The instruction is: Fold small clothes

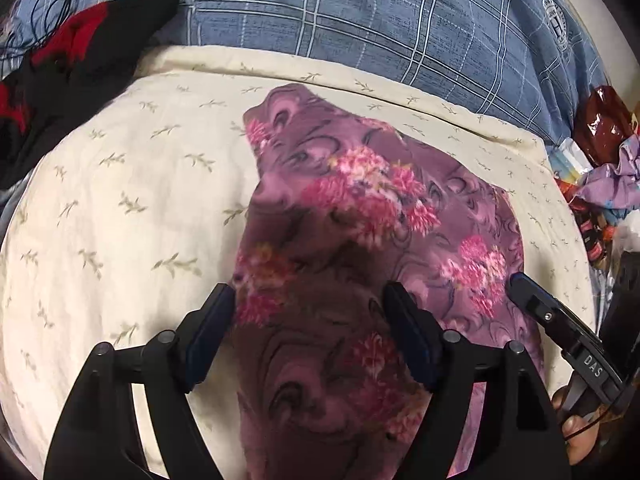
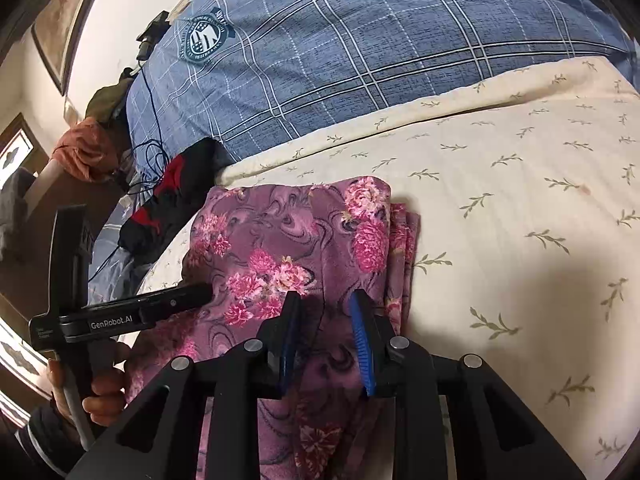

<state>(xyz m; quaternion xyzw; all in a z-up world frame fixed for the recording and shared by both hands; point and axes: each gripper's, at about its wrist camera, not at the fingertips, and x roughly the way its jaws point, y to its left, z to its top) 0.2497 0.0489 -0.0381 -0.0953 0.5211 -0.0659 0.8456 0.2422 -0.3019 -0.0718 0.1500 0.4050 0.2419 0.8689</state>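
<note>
Both grippers hover over a purple floral garment [image 2: 280, 248] lying partly folded on the cream bedspread [image 2: 520, 208]; the left gripper [image 1: 310, 300] gapes wide, the right gripper [image 2: 324, 300] narrower, neither gripping. Pinching matched near corners should keep the next fold square.

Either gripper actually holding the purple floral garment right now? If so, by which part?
Neither. The left gripper and right gripper are both open, jaws spread over the near end of the purple floral garment; nothing is pinched.

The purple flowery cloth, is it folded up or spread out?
Folded: the purple floral cloth shows stacked layered edges along its right side on the cream sheet.
</note>
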